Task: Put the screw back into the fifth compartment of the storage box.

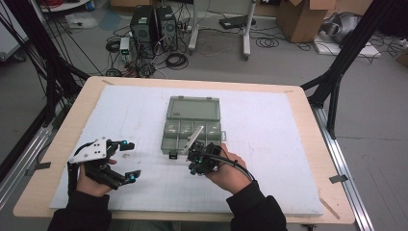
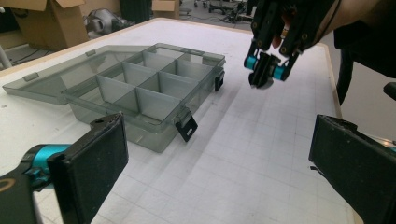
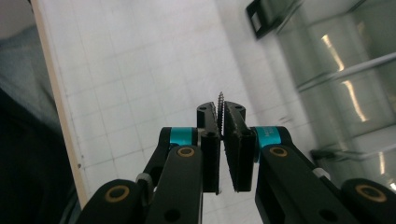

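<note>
Right now right gripper is clamped on a screw, tip poking past the jaws, frame center; left gripper spread wide, holding nothing; open compartment box mid-frame

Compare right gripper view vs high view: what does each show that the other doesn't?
Right gripper view alone resolves a threaded screw pinched between the right gripper pads, tip poking out. High view alone gives the layout: left gripper open over the white mat, the box's open lid, floor clutter behind. Both share the right gripper, the mat and the grey compartment box.
</note>
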Demonstrator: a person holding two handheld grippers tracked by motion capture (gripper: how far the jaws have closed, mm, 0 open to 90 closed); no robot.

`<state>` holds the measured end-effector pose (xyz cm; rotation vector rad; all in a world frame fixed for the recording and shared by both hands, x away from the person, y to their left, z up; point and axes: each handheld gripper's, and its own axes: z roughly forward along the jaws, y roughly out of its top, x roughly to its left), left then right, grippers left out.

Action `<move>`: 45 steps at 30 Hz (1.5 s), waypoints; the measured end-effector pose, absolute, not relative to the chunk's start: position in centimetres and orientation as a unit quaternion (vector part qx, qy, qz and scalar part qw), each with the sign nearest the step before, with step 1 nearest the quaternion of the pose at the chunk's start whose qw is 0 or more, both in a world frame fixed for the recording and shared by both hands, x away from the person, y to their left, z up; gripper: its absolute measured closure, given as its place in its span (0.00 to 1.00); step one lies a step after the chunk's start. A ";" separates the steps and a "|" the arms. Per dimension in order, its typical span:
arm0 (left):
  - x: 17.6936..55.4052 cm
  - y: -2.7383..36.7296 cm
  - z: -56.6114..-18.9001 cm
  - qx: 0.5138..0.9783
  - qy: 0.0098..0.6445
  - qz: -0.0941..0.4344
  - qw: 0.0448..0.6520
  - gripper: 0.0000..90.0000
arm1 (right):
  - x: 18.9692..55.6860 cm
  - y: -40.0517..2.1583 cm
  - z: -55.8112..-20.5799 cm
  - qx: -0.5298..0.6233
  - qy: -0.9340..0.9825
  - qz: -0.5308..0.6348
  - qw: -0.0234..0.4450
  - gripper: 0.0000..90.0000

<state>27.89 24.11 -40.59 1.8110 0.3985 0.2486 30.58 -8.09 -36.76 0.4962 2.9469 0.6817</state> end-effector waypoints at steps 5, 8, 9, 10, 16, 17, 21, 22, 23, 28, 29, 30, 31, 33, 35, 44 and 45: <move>27.9 24.1 -40.6 0.779 0.171 0.106 0.593 0.06 | 31.2 -9.0 -35.6 0.153 0.950 0.269 0.049 0.95; 27.9 24.1 -40.6 0.779 0.172 0.106 0.594 0.06 | 31.4 -9.1 -35.2 0.146 0.947 0.282 0.053 0.95; 27.9 24.1 -40.6 0.779 0.172 0.108 0.594 0.06 | 31.5 -9.2 -35.0 0.145 0.945 0.288 0.055 0.95; 27.9 24.1 -40.6 0.779 0.171 0.108 0.593 0.06 | 31.6 -9.1 -34.9 0.142 0.945 0.290 0.056 0.95; 27.9 24.2 -40.6 0.779 0.170 0.107 0.594 0.06 | 32.4 -8.9 -34.0 0.121 0.943 0.299 0.078 0.94; 27.9 24.2 -40.6 0.779 0.170 0.107 0.594 0.06 | 32.6 -8.9 -33.9 0.121 0.943 0.301 0.078 0.94; 27.9 24.1 -40.6 0.780 0.170 0.107 0.593 0.06 | 33.1 -8.6 -33.5 0.107 0.942 0.304 0.087 0.94; 27.9 24.1 -40.6 0.780 0.170 0.107 0.593 0.06 | 33.2 -8.5 -33.4 0.105 0.943 0.305 0.088 0.94; 27.9 24.1 -40.6 0.779 0.169 0.107 0.594 0.06 | 33.3 -8.4 -33.3 0.103 0.942 0.305 0.089 0.94; 27.9 24.1 -40.5 0.779 0.170 0.108 0.594 0.06 | 34.0 -7.9 -33.1 0.090 0.942 0.310 0.091 0.94; 27.9 24.1 -40.6 0.779 0.169 0.108 0.594 0.06 | 34.3 -7.8 -33.0 0.083 0.940 0.316 0.096 0.94; 27.9 24.1 -40.6 0.779 0.169 0.108 0.594 0.06 | 34.3 -7.8 -33.0 0.083 0.940 0.316 0.096 0.94; 27.9 24.0 -40.6 0.779 0.169 0.106 0.594 0.06 | 34.5 -7.4 -32.9 0.074 0.940 0.319 0.096 0.94; 27.9 24.0 -40.6 0.780 0.168 0.106 0.594 0.06 | 34.8 -7.0 -32.9 0.065 0.941 0.318 0.095 0.94; 27.9 24.0 -40.6 0.780 0.169 0.106 0.594 0.06 | 34.9 -6.9 -32.9 0.065 0.941 0.320 0.093 0.94; 28.0 24.1 -40.6 0.780 0.167 0.105 0.594 0.06 | 36.8 -4.5 -33.4 0.061 0.943 0.316 0.085 0.94; 28.0 24.1 -40.6 0.780 0.167 0.105 0.594 0.06 | 37.0 -4.3 -33.5 0.059 0.943 0.315 0.085 0.94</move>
